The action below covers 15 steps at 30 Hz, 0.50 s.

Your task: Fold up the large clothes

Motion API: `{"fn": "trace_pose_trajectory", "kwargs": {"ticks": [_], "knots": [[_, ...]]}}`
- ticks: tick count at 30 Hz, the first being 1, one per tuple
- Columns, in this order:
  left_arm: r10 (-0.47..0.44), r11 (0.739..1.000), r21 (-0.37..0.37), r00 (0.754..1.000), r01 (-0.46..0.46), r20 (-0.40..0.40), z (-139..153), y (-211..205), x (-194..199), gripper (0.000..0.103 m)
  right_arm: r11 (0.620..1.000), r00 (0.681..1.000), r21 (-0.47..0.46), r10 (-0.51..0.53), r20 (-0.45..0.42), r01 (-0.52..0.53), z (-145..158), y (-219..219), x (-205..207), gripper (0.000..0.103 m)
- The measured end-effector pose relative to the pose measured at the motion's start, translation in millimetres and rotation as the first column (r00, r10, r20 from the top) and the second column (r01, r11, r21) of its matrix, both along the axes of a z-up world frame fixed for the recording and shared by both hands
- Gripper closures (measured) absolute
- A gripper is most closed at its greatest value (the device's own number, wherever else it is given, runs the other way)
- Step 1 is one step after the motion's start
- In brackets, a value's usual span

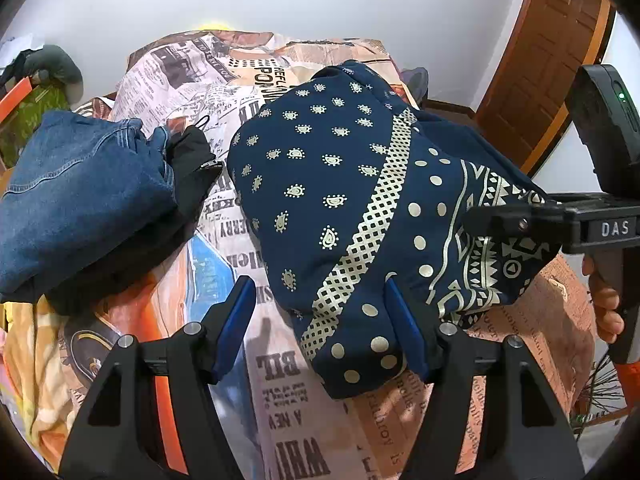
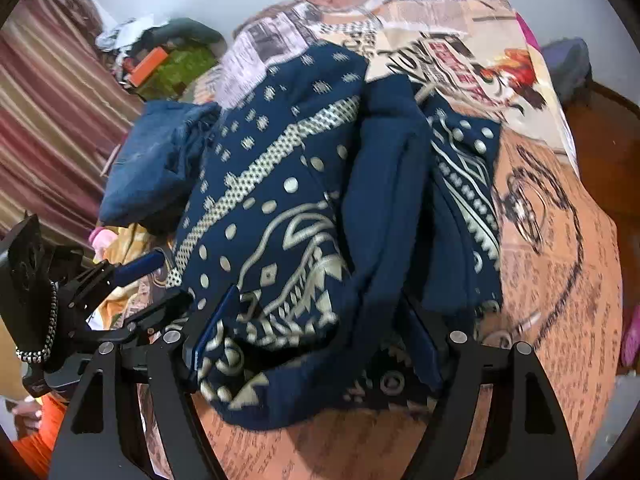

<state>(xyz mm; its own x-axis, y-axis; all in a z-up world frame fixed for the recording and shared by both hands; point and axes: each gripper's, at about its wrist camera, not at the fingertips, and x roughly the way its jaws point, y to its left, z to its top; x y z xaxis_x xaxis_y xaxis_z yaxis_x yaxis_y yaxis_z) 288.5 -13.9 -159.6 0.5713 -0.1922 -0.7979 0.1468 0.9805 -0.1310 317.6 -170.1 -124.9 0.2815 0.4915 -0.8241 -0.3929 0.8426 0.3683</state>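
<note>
A navy garment point(image 1: 340, 184) with a cream bandana print lies folded in a thick bundle on the newspaper-print bedsheet point(image 1: 280, 400). My left gripper point(image 1: 320, 324) stands open over the bundle's near corner. Its right blue pad point(image 1: 404, 332) is against the cloth and its left pad point(image 1: 236, 320) is apart from it. In the right wrist view the garment point(image 2: 288, 200) fills the gap of my right gripper point(image 2: 320, 336), whose fingers straddle the bundle's near edge. That view is blurred and shows no pinch. A plain navy fold point(image 2: 392, 184) runs up the middle of the bundle.
Folded blue jeans point(image 1: 80, 192) and a black garment point(image 1: 192, 160) lie left of the bundle. A wooden door point(image 1: 560, 40) stands at the back right. A striped curtain point(image 2: 48, 120) and a cluttered pile point(image 2: 176, 68) are to the left. A hand point(image 1: 604, 312) holds the right gripper.
</note>
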Motion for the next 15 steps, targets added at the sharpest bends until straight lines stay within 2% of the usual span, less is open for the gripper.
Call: {"fn": "trace_pose_trajectory", "kwargs": {"ticks": [1,2,4,5,6,12,15], "knots": [[0.001,1.000,0.002,1.000,-0.001,-0.001,0,0,1,0.037,1.000,1.000,0.003,-0.007,0.001,0.007,0,-1,2,0.045],[0.001,1.000,0.004,1.000,-0.001,-0.001,2,0,0,0.037,1.000,1.000,0.011,-0.015,-0.004,0.015,0,-2,3,0.051],[0.004,1.000,0.014,1.000,-0.004,0.006,7,-1,-1,0.037,0.999,1.000,0.025,-0.023,0.001,0.023,6,-3,5,0.073],[0.005,1.000,0.019,1.000,-0.005,0.013,9,-1,-2,0.037,0.999,1.000,0.038,-0.020,0.009,0.019,9,-4,5,0.077],[0.005,1.000,0.023,1.000,-0.005,0.021,12,-1,-3,0.037,0.999,1.000,0.052,-0.017,0.018,0.016,13,-6,5,0.085],[0.014,1.000,0.011,0.998,-0.014,0.059,28,0,2,0.037,0.998,0.990,0.064,-0.006,0.144,-0.003,54,-18,-13,0.090],[0.002,1.000,0.009,0.999,-0.002,0.041,23,-5,8,0.037,1.000,0.986,0.020,-0.017,0.167,0.013,49,-26,-20,0.090]]}}
